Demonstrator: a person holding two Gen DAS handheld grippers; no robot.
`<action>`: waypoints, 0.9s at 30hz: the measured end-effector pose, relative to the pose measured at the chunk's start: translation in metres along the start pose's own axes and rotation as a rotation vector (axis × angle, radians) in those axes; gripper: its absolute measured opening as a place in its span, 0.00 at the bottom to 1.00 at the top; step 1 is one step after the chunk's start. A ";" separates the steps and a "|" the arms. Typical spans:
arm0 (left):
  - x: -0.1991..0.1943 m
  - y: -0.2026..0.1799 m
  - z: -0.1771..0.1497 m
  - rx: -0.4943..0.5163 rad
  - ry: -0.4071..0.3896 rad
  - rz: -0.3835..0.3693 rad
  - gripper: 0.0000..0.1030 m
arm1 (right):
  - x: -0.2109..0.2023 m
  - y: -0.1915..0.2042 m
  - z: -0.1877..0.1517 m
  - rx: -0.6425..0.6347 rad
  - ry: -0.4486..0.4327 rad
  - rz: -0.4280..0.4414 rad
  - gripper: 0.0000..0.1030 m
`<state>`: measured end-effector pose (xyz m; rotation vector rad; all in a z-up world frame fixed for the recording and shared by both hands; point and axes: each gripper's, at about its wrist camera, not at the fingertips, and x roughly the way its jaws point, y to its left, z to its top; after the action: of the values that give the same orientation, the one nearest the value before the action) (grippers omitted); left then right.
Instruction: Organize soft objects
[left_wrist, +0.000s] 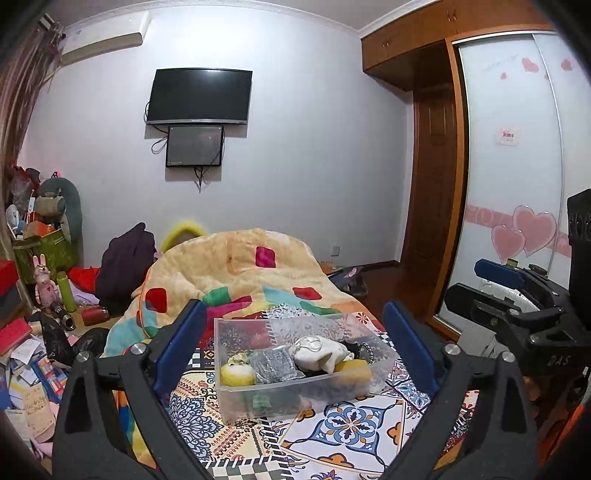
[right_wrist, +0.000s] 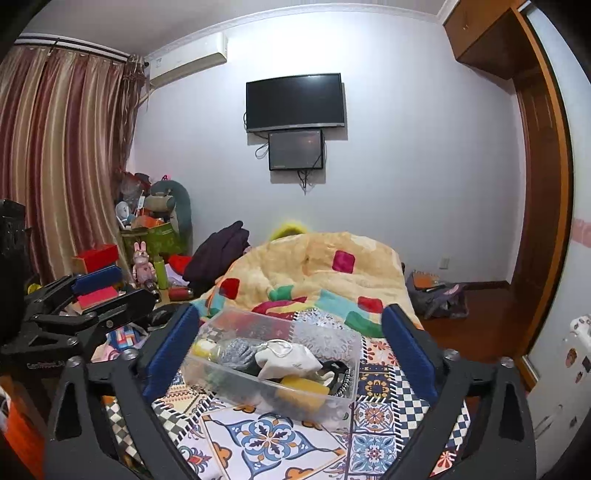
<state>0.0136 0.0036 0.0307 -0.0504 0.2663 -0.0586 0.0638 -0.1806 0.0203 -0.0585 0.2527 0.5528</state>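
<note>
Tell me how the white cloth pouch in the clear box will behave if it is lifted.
The white pouch looks wrinkled and slumped, so probably floppy and light. Its thin cord lies loose and may snag nearby items in the box.

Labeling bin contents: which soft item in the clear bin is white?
The drawstring pouch, lying on top mid-bin. The knit piece beside it is grey; the sponge is yellow.

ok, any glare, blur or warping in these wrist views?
Left wrist: heavy fisheye bending of the wardrobe door, dark corners, yellow hat behind the blanket smeared. Right wrist: curtain bowed, TV without glare, plastic box sharp.
</note>
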 end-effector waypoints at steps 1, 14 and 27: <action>0.000 0.000 0.000 0.003 -0.001 0.002 0.95 | 0.000 0.000 0.000 0.000 0.000 0.002 0.99; 0.002 -0.002 -0.006 0.011 0.006 0.008 0.97 | -0.002 -0.003 -0.006 0.016 0.010 0.005 0.99; 0.002 -0.002 -0.007 0.010 0.006 0.005 0.99 | -0.002 -0.003 -0.005 0.019 0.011 0.011 0.99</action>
<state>0.0140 0.0007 0.0237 -0.0392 0.2719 -0.0548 0.0624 -0.1850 0.0156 -0.0414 0.2698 0.5612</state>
